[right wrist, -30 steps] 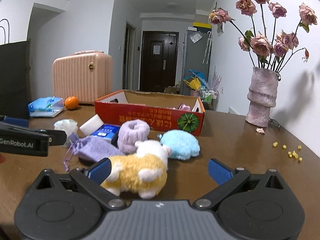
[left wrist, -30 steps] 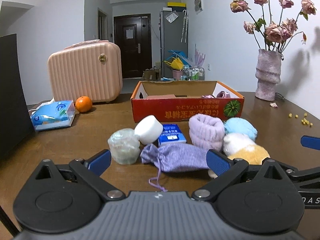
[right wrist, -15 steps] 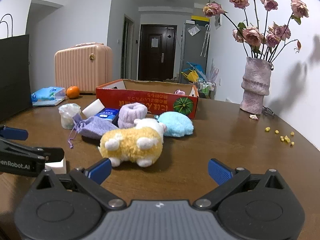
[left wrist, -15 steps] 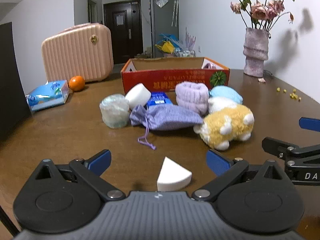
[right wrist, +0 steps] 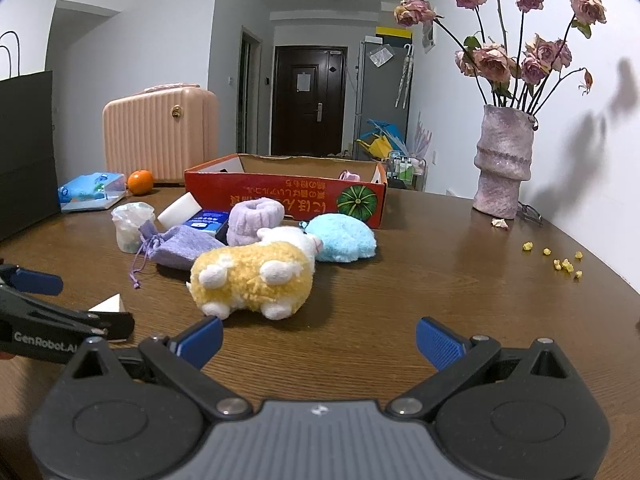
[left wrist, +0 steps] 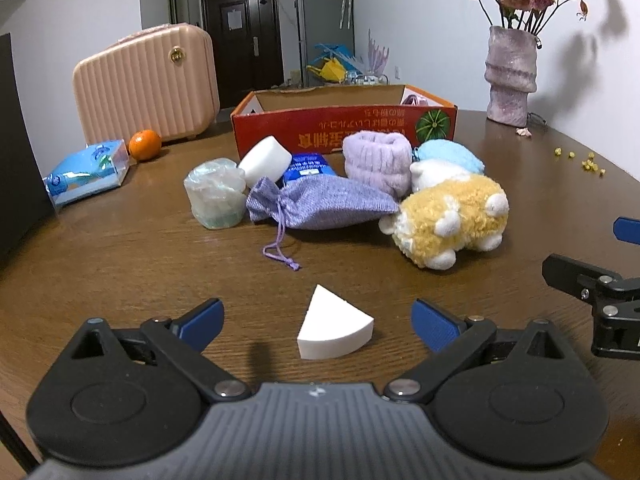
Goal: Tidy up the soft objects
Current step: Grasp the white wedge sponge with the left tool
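Two grippers sit low over my worktop [left wrist: 120, 264]. My left gripper [left wrist: 316, 316] has its fingers wide, just closing a little, the white wedge sponge [left wrist: 334, 330] lying untouched between them. My right gripper [right wrist: 319, 338] is spread open on nothing, the yellow plush [right wrist: 252, 278] just beyond. Farther off stands the red box [right wrist: 288, 196].

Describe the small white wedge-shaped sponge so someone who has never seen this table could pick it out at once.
Start at the red cardboard box on the brown wooden table, then come toward the camera past the lavender drawstring pouch. The white wedge-shaped sponge lies alone between the open left gripper fingers, untouched. Unlike the round white sponge by the box, it is a quarter-circle wedge.
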{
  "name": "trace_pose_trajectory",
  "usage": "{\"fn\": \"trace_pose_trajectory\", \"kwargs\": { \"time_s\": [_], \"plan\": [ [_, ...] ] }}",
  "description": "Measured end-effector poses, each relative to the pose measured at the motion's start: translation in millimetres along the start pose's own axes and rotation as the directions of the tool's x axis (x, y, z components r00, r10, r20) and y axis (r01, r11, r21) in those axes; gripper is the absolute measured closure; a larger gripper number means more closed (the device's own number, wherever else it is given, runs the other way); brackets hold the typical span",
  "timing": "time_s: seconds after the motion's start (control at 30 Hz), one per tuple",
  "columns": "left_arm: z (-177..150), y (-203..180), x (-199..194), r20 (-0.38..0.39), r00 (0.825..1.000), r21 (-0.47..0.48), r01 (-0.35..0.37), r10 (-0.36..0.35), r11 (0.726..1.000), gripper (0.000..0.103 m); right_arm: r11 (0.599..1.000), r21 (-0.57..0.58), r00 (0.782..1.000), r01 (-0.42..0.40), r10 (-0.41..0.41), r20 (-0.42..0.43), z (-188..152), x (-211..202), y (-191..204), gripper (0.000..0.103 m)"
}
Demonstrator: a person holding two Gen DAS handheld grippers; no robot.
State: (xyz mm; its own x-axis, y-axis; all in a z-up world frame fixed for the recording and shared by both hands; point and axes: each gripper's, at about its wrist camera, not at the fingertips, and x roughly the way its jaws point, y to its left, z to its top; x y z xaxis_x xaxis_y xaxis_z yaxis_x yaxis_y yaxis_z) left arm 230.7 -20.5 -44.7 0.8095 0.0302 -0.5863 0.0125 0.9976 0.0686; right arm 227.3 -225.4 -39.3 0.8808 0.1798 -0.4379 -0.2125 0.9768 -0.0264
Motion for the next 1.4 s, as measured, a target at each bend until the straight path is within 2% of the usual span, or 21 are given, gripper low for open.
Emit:
{"fn": "trace_pose_trajectory", "kwargs": {
  "time_s": [0.23,0.33,0.4,0.5,0.97,1.4],
  "plan": [
    [-1.2,-0.1,7.2,-0.029,0.999,-0.002,0.018,-0.018,1.000,0.030,1.000,0.000,1.000,-0.002,0.002,-0.003,-0.6,1.4,0.7,0.000],
    [-2.1,0.0,8.8,-0.037,0.999,-0.001,0.036,-0.036,0.999,0.043,1.000,-0.002,1.000,-0.002,0.002,-0.004,-0.8,2.1,1.4,0.000],
    [-2.7,-0.5,9.7,-0.043,0.998,0.000,0.046,-0.046,0.999,0.058,1.000,-0.002,1.000,-0.002,0.002,-0.005,-0.9,2.4,1.7,0.000],
    [-3.2,-0.4,13.2,-0.061,0.996,-0.004,0.066,-0.066,0.998,0.067,1.000,-0.003,1.000,-0.002,0.002,-0.007,-1.1,3.2,2.7,0.000],
    [-2.8,1.6,7.7,-0.028,0.995,-0.013,0.097,-0.097,0.995,0.069,1.000,-0.013,1.000,-0.006,0.005,-0.016,-0.1,4.9,6.9,0.000],
    [6.0,20.9,1.8,0.026,0.997,-0.041,0.074,-0.073,0.996,0.069,0.999,-0.046,1.000,-0.016,0.015,-0.022,9.5,13.9,22.8,0.000]
  ]
}}
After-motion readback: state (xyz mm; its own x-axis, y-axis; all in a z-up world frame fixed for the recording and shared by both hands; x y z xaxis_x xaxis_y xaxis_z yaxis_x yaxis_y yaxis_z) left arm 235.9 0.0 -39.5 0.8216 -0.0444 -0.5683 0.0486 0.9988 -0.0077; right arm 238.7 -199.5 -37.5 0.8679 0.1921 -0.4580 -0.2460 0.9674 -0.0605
